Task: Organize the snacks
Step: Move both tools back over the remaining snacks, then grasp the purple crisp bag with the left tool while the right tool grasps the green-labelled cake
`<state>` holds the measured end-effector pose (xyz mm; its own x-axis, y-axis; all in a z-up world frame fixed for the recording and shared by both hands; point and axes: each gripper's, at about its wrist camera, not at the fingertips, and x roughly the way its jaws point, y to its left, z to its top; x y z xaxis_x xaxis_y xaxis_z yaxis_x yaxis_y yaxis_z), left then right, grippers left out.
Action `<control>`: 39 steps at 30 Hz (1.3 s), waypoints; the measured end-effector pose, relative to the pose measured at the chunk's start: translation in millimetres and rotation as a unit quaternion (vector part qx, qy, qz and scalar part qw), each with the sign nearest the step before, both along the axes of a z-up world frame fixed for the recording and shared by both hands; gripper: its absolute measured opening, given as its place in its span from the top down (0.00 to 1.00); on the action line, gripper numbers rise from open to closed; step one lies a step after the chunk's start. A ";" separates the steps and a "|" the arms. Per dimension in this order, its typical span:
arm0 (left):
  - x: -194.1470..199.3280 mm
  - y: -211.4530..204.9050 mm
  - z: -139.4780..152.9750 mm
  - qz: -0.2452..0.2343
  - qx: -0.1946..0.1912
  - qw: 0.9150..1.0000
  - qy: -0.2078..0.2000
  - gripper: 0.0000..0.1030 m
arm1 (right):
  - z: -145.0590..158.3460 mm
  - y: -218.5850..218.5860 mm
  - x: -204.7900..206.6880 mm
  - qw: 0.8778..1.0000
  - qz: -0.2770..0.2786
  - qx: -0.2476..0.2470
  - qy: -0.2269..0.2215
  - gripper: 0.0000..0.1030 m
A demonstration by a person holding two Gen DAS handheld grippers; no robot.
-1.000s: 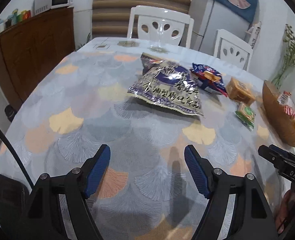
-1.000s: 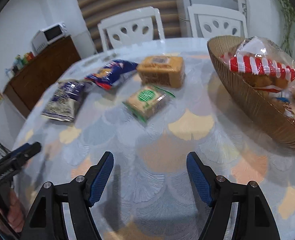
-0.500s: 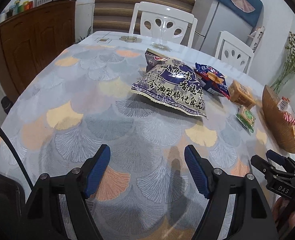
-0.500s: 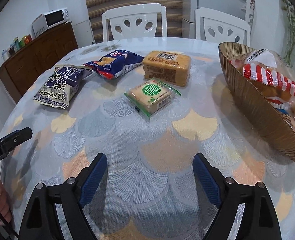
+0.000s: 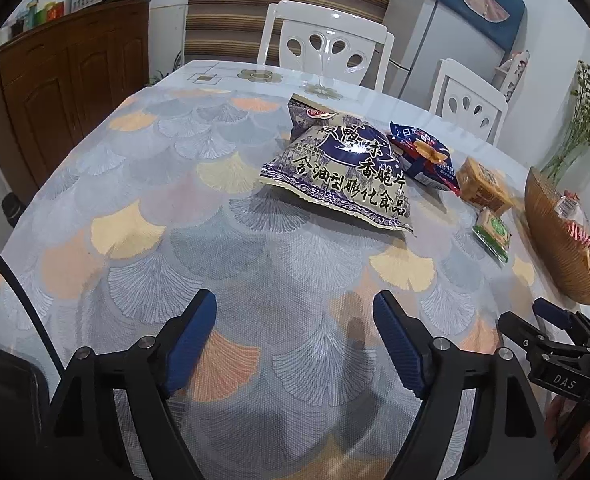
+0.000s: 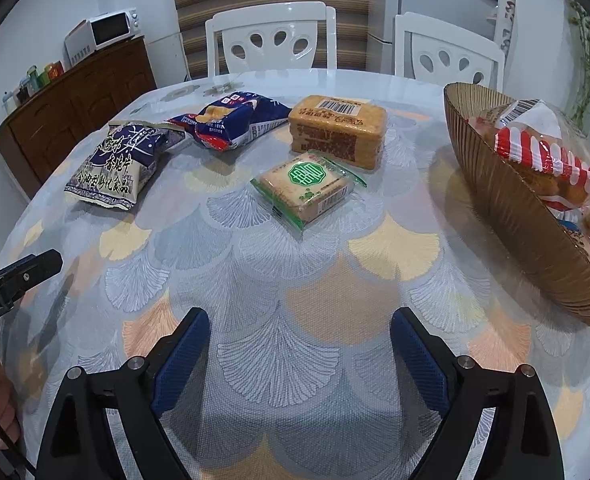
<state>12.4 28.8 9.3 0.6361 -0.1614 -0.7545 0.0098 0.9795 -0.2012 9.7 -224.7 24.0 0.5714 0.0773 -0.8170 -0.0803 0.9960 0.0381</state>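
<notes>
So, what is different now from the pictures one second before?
Both grippers are opening wider with nothing between their fingers: the right gripper clearly, the left gripper only slightly. Nothing was picked up or released. The four snack packs, among them the green-label pack, lie where they were on the table, and the basket too.

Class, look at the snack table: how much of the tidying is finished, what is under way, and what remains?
Done: a red-striped packet and others lie in the brown basket.
In hand: nothing; the left gripper and right gripper are opening over bare tablecloth.
Left: the purple bag, blue bag, brown pack and green-label pack.
</notes>
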 end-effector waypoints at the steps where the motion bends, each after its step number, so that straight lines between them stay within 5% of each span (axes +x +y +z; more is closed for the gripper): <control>1: -0.4 -0.6 0.1 0.000 0.003 1.000 0.000 0.22 | -0.2 0.5 0.1 1.000 0.000 -0.002 0.000 0.11; 22: 0.2 -3.2 -2.1 -0.005 0.004 1.000 0.007 0.12 | 2.5 -13.4 -1.6 0.999 -0.020 0.031 -0.003 0.11; 25: 4.0 -7.9 3.4 -0.024 0.005 1.000 0.018 0.12 | 0.9 -15.1 6.7 0.998 0.000 0.052 0.019 0.00; 28: 7.9 -8.1 19.7 -0.030 -0.016 0.999 0.001 0.12 | 2.1 -4.5 21.6 0.998 0.015 0.006 0.059 0.00; 33: 48.7 -20.0 40.1 -0.037 -0.004 0.999 -0.020 0.03 | 1.6 -7.8 52.1 0.998 -0.024 0.014 0.052 0.00; 39: 105.6 -41.4 26.0 -0.060 0.011 0.998 0.001 0.03 | 6.6 -10.5 80.7 0.996 -0.057 0.059 0.033 0.00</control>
